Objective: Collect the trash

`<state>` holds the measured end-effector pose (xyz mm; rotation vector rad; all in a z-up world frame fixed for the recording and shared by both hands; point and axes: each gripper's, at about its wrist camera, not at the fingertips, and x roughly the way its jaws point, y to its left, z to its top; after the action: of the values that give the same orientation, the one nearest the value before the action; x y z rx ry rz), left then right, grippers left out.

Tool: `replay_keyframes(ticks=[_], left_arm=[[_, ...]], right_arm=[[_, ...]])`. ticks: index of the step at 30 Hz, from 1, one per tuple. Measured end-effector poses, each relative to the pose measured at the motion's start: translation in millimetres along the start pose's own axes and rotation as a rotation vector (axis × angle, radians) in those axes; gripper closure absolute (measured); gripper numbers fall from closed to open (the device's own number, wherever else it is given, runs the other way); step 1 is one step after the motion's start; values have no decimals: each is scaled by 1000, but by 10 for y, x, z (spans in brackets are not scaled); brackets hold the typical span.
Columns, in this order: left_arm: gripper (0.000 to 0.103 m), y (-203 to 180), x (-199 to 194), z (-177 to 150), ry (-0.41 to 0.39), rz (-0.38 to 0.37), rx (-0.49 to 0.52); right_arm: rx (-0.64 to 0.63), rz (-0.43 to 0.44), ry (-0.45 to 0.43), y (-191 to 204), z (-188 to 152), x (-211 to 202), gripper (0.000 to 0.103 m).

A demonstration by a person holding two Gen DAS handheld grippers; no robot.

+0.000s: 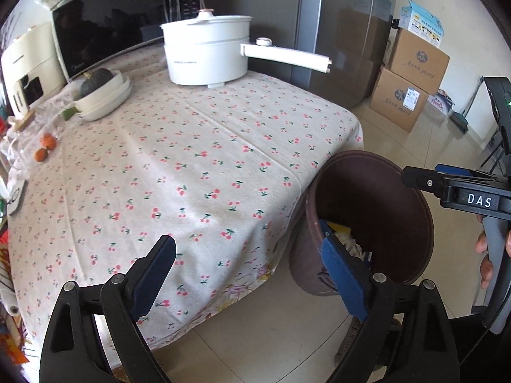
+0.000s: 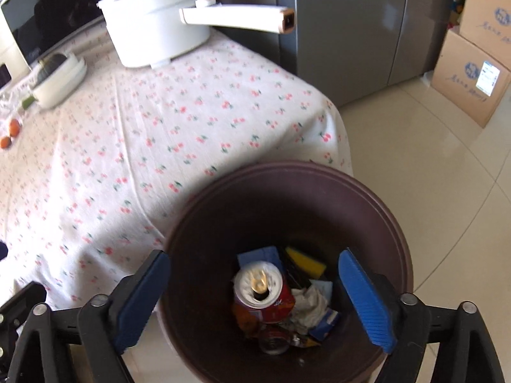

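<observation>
- Two grippers in view, both with their jaws spread wide and nothing held in either one.
- Right gripper (image 2: 255,300) is pointing down right over the brown trash bin (image 2: 377,210), so its wrist view looks straight into the bin.
- Inside the bin: a red soda can (image 2: 263,293) with its top facing up, a crumpled tissue (image 2: 311,308) just beside it, a yellow sponge (image 2: 305,260) behind, plus some blue packaging bits (image 2: 325,322). The can sits between the blue pads in the picture but it's down in the bin, not touched by them.
- Left gripper (image 1: 249,274) is off to the side, aimed at the edge of the counter (image 1: 191,159), which has a cherry-print cloth on it. One pad is over the cloth, the other over the near rim of the bin.
- In the left wrist view you can see the right gripper poking in from the right edge above the bin, with a hand (image 1: 485,255) on its grip.
- The bin stands on the tiled floor (image 2: 447,166), right up against the corner of the counter.
- On the counter further back: a white pot (image 1: 207,54) with a long handle, a stack of pale bowls (image 1: 105,99) with a dark green squash in it, and a couple of small oranges (image 1: 44,148) near the left edge.
- Behind all that there's a microwave (image 1: 105,28), a grey fridge (image 1: 345,32), and cardboard boxes (image 1: 412,79) stacked on the floor.
</observation>
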<state>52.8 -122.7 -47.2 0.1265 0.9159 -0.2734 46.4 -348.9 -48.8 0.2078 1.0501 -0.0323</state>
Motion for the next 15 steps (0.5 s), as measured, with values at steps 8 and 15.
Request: replay_keyframes(ticks=[8, 15], left_arm=[[9, 350, -723, -195, -126, 128, -121], [8, 454, -1229, -384, -251, 212, -128]], right_arm=[[-68, -36, -189, 366, -97, -691, 3], [-95, -72, -390, 598, -406, -1296, 1]])
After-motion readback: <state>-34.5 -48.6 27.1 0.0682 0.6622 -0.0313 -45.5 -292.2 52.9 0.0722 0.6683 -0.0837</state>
